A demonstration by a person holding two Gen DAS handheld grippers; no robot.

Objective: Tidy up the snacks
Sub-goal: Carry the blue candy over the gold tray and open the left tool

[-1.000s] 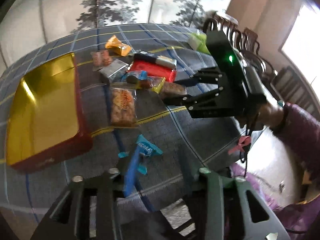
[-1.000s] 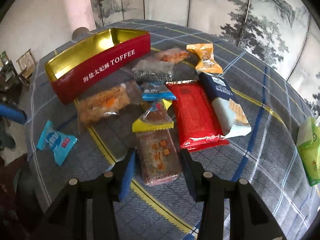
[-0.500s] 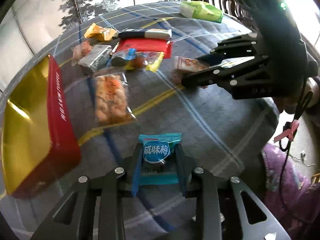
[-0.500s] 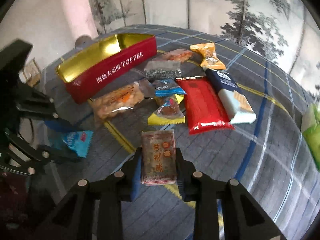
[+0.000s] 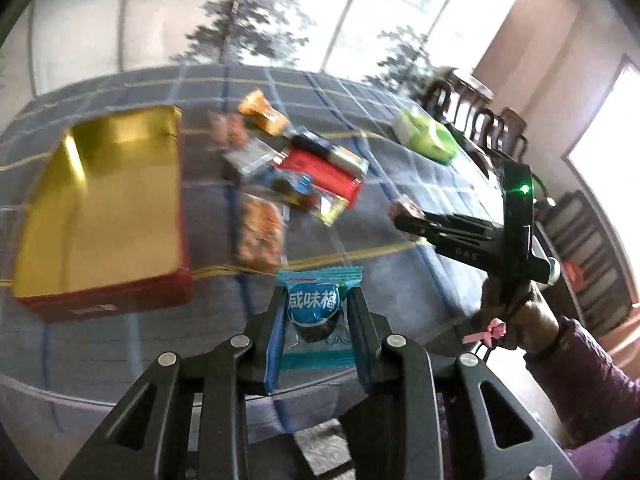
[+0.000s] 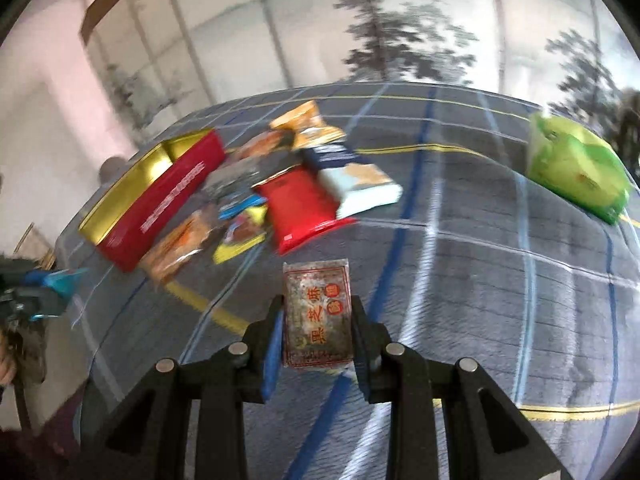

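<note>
Both snacks are up off the worktop (image 5: 420, 216) now, vs 1 s ago when they were lying flat w/ grippers just closing in. Left gripper (image 5: 316, 300) is clamped on the blue plum candy (image 5: 316, 308), right gripper (image 6: 317, 312) clamped on the brown sesame bar (image 6: 317, 316), each sitting btwn its fingers. Looks like next stop is the toffee tin (image 5: 100, 200), off to the left, still empty afaict.
</note>
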